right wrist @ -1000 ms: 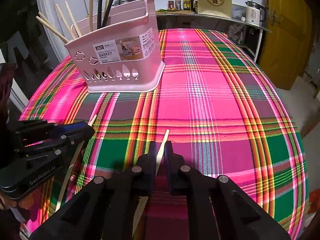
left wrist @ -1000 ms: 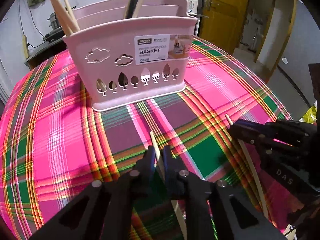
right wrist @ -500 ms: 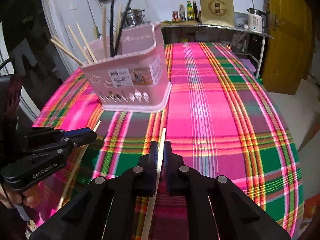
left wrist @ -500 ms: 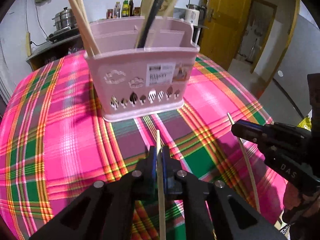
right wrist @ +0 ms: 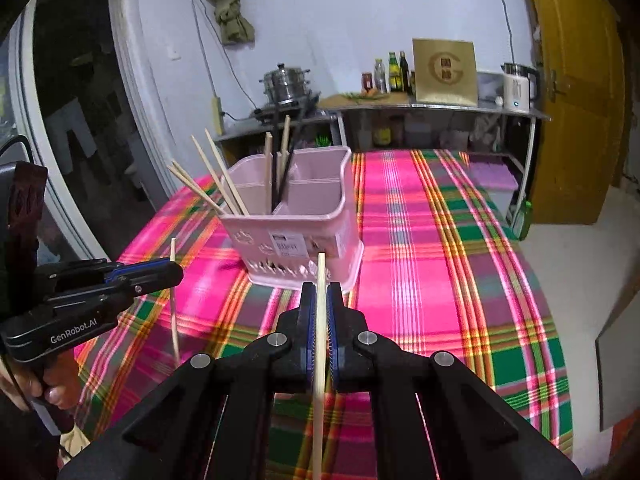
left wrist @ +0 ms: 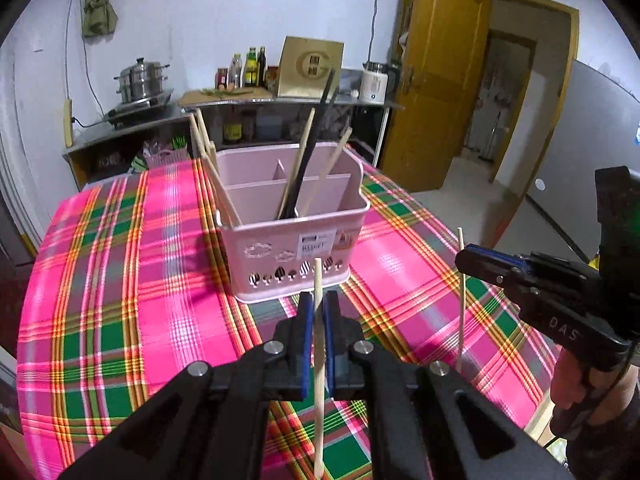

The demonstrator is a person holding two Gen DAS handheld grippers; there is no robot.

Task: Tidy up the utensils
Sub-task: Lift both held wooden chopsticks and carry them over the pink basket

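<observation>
1. Behind the table runs a steel counter point(right wrist: 440, 106) with bottles, a steamer pot point(left wrist: 141, 80), a white kettle point(right wrist: 518, 87) and a gold board point(left wrist: 311, 67) bearing a large "G" emblem; a yellow door point(left wrist: 440, 80) stands at 2 o'clock in the left wrist view.
2. Pink-and-green plaid cloth point(left wrist: 120, 280) covers the table.
3. Readable writing: "GenRobot.AI" on the left gripper point(left wrist: 317, 312) body in the right wrist view, "DAS" on the right gripper point(right wrist: 320, 304) in the left wrist view; the pink basket point(left wrist: 292, 240) label is blurred.
4. Each gripper is clamped on one pale chopstick: the left chopstick point(left wrist: 318, 360), the right chopstick point(right wrist: 319, 340), both nearly upright.
5. Compared with a second ago, both chopsticks are off the cloth, and the basket, at 12 o'clock, sits lower in view, its compartments with chopsticks now showing.
</observation>
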